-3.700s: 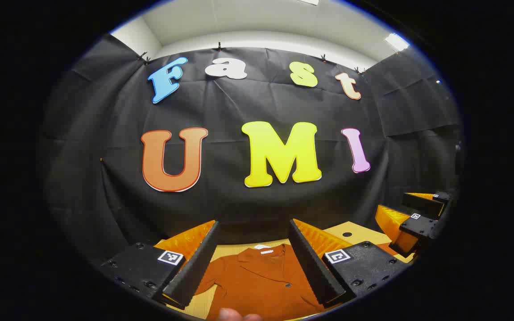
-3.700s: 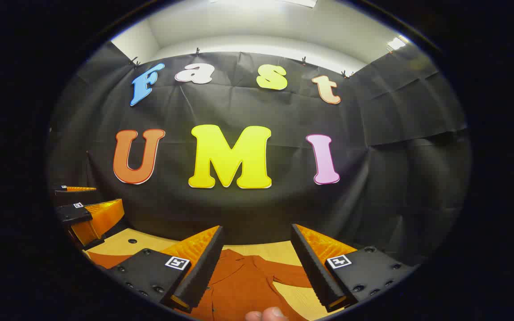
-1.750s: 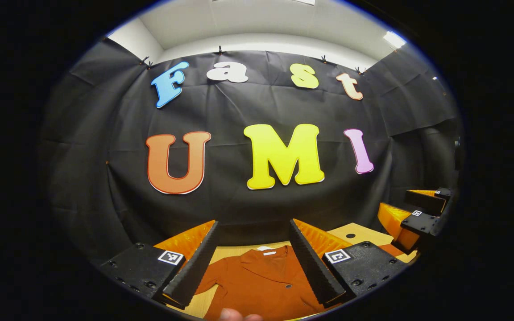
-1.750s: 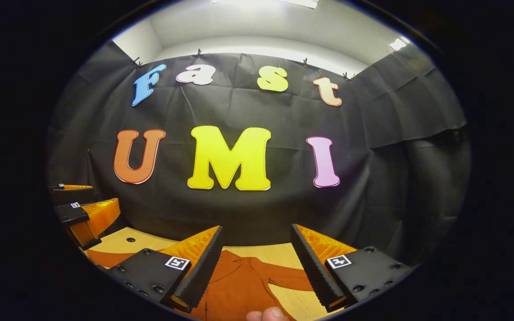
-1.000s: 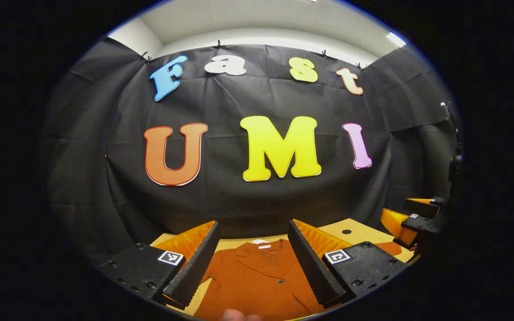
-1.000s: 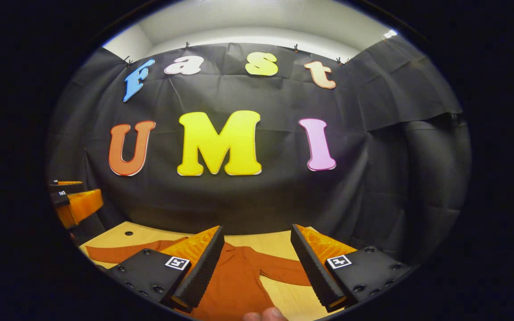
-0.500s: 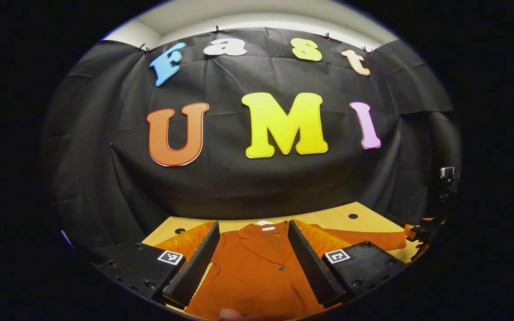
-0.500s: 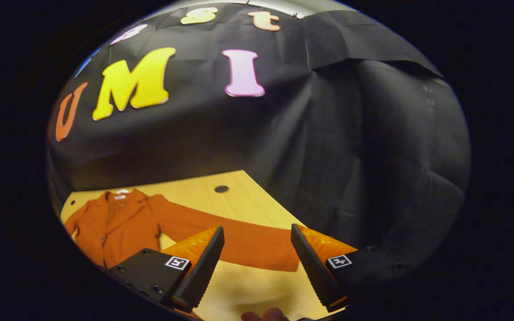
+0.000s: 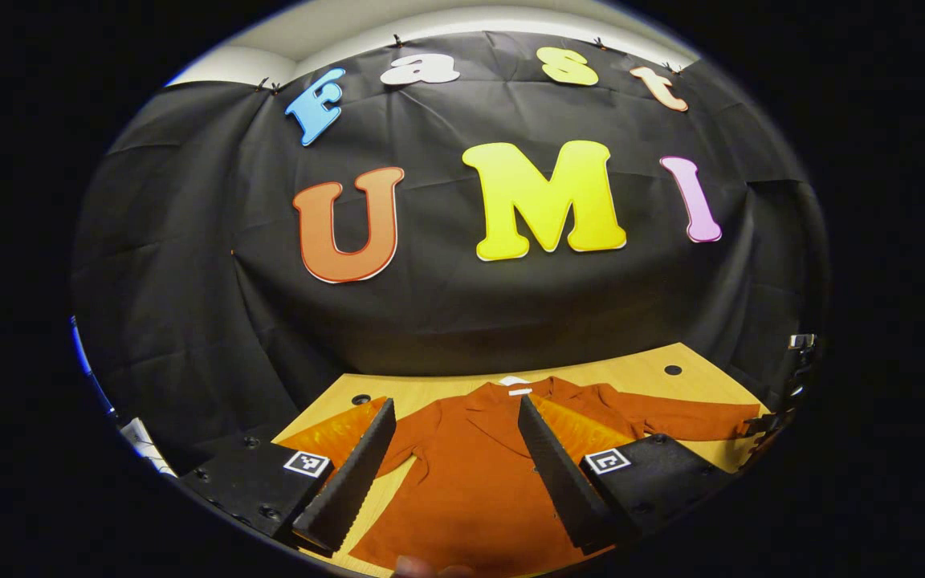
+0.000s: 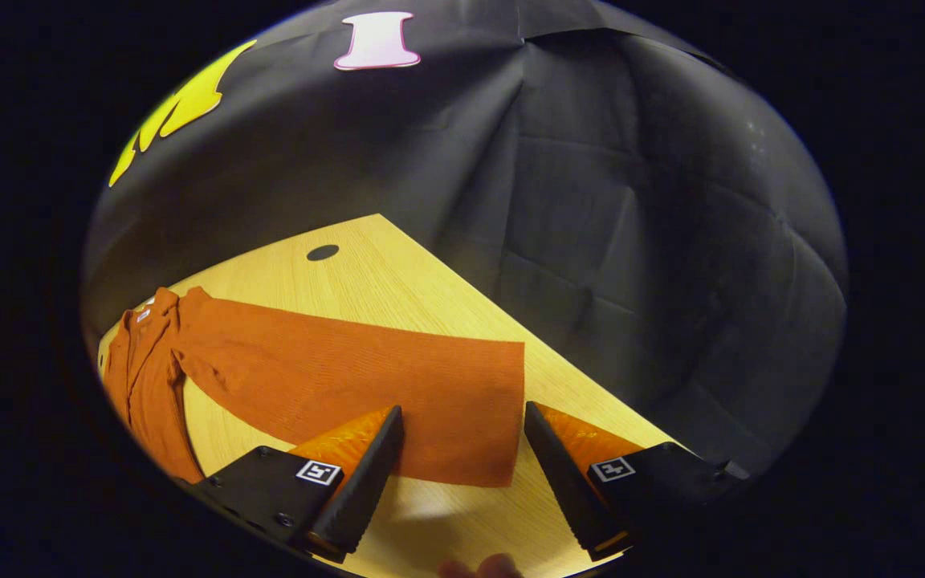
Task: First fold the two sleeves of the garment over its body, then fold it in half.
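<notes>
A rust-orange long-sleeved knit garment (image 9: 470, 482) with a collar and front buttons is laid flat and face up on the light wooden bench (image 10: 398, 281); no fold is made yet, by the look of it. In the right gripper view, the garment's right-hand sleeve (image 10: 366, 385) is stretched out across the bench, its long axis running from the shoulder at the far left toward the right tool (image 10: 462, 457). The cuff end lies directly ahead of that tool, just beyond and between its two fingers, which are spread wide and grip nothing. The right tool is pitched down toward the bench, and is judged the nearer one for this sleeve. A fingertip of the holding hand (image 10: 478, 567) is seen at the lower edge.

In the left gripper view, the left tool (image 9: 454, 457) is held above the garment's body, fingers spread and empty, with the collar ahead. The cuff is judged the next pick-up point, to be carried leftward over the body.
</notes>
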Demonstrator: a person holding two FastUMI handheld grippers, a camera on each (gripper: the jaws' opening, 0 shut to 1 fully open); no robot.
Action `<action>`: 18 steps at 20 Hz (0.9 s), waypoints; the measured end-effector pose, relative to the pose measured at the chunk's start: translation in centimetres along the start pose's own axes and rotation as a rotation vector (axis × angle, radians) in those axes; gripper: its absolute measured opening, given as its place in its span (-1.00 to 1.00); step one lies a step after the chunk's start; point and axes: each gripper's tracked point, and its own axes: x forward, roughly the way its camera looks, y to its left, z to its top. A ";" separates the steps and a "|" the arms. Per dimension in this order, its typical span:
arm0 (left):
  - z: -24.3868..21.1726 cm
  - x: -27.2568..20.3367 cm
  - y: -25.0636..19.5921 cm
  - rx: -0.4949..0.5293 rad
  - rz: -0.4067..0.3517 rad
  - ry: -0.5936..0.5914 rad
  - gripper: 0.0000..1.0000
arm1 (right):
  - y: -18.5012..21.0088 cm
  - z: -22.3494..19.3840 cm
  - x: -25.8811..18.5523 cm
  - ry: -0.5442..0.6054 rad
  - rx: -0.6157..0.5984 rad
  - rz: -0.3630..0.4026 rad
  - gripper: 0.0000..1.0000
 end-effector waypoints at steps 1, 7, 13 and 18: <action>0.0 0.0 0.3 0.000 0.004 0.000 0.98 | -0.2 0.1 0.1 0.003 0.017 0.005 0.94; -1.5 0.5 2.0 -0.011 0.013 0.035 0.98 | -0.5 -0.5 0.4 -0.044 0.051 0.043 -0.01; -1.9 0.7 4.1 -0.014 0.013 0.036 0.98 | -0.2 0.3 0.6 -0.024 0.091 0.009 -0.96; -2.1 0.9 6.7 -0.021 0.027 0.021 0.98 | 2.4 4.6 -2.3 -0.080 0.045 0.055 -0.96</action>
